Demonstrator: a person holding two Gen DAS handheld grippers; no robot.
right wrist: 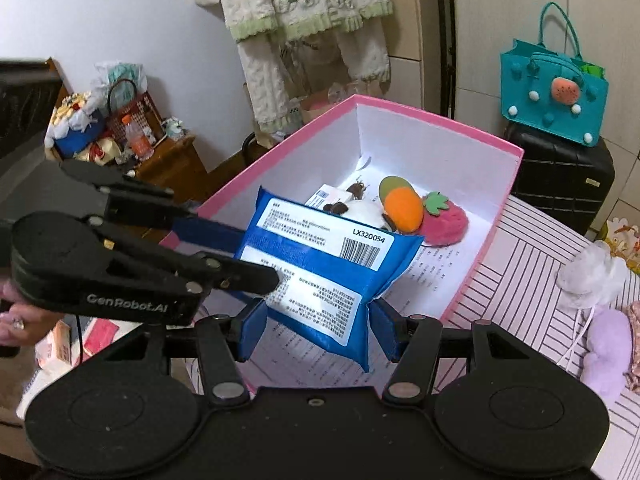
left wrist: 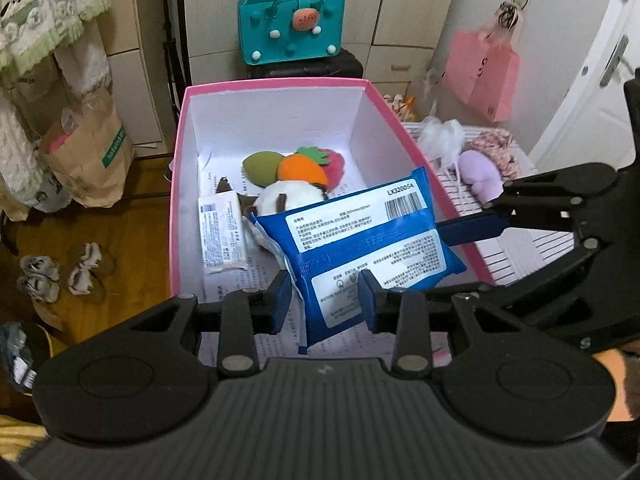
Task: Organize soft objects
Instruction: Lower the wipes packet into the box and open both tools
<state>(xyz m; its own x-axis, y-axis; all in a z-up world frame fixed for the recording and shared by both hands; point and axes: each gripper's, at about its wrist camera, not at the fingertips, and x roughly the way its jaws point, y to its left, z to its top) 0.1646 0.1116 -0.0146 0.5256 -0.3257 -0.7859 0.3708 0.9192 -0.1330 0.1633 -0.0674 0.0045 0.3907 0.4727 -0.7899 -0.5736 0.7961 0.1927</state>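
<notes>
Blue pack hangs between my two claws, over the near end of the pink box and clear of its paper-lined floor. My left claw pinches the pack's lower corner in a narrow bite. My right claw is pressed on the pack's two sides, spread wider.

I judge this to be the placing step. Next I should lower both hands together, lay the pack flat on the bare near floor, and only then let go, minding the near wall.

Beyond it lie a small white packet, a white plush and an orange carrot toy, already in. Beside the box, a white puff and a purple plush wait on the striped cover.

The pack hides part of the white plush and the floor under it. From the right wrist, one left pad is lost behind the pack. The label print is too small for me to read.
</notes>
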